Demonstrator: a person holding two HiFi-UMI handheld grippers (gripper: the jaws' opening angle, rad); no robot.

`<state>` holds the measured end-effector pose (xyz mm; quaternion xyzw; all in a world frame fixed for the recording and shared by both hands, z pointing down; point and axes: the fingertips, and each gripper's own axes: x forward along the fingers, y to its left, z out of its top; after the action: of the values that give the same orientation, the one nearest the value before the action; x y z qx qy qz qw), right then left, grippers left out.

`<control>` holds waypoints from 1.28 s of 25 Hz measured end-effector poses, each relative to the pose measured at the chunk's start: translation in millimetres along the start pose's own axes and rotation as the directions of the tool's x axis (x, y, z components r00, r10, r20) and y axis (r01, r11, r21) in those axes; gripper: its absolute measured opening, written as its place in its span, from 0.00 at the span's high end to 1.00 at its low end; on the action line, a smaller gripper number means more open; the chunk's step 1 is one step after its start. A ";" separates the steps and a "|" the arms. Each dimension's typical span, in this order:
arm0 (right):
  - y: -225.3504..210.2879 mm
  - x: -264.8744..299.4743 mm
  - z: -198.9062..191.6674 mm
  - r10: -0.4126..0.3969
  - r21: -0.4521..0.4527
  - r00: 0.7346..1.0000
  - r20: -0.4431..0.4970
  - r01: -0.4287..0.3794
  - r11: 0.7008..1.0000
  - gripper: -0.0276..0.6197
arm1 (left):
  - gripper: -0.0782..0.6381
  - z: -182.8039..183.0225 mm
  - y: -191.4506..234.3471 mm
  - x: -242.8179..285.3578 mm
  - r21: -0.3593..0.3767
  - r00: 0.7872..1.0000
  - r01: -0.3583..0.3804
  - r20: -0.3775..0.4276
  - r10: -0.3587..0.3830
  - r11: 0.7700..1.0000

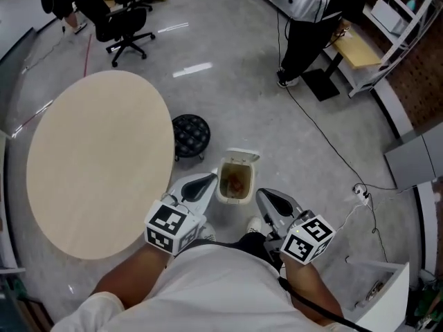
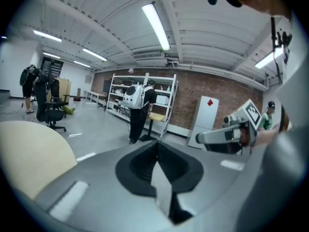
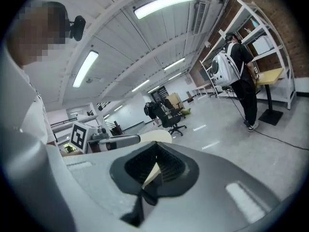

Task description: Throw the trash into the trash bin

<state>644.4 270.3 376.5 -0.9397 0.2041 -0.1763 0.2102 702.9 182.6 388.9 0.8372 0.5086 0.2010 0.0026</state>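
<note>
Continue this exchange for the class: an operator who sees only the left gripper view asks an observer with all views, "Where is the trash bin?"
Observer: The trash bin stands on the floor; in the head view it shows between the left gripper and the right gripper.
Operator: Is its lid open?
Observer: Yes, the lid is flipped up.
Operator: Do the right fingers hold anything?
Observer: No. The fingers are together, with nothing between them.

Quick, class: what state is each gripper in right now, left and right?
Left gripper: closed, nothing between its jaws.
Right gripper: closed, nothing between its jaws.
</note>
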 end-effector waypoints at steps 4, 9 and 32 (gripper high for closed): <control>8.8 -6.5 10.3 0.008 -0.002 1.000 0.029 -0.008 1.000 0.95 | 0.88 -1.0 -6.1 -3.9 -0.024 1.000 0.001 0.009 -0.001 1.000; 5.5 -19.2 22.0 -0.016 -0.078 0.999 0.043 0.019 0.997 0.95 | 0.88 9.6 -16.6 -7.7 -0.022 0.998 -0.016 0.054 0.017 1.000; 2.6 -141.3 2.1 0.096 -0.139 0.994 0.058 -0.087 0.987 0.95 | 0.88 -8.8 -134.0 -29.1 -0.049 0.978 -0.161 0.123 0.166 0.986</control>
<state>523.7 333.5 338.8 -0.9467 0.2517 -0.1215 0.1601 574.2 220.7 359.3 0.8871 0.4327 0.1567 0.0347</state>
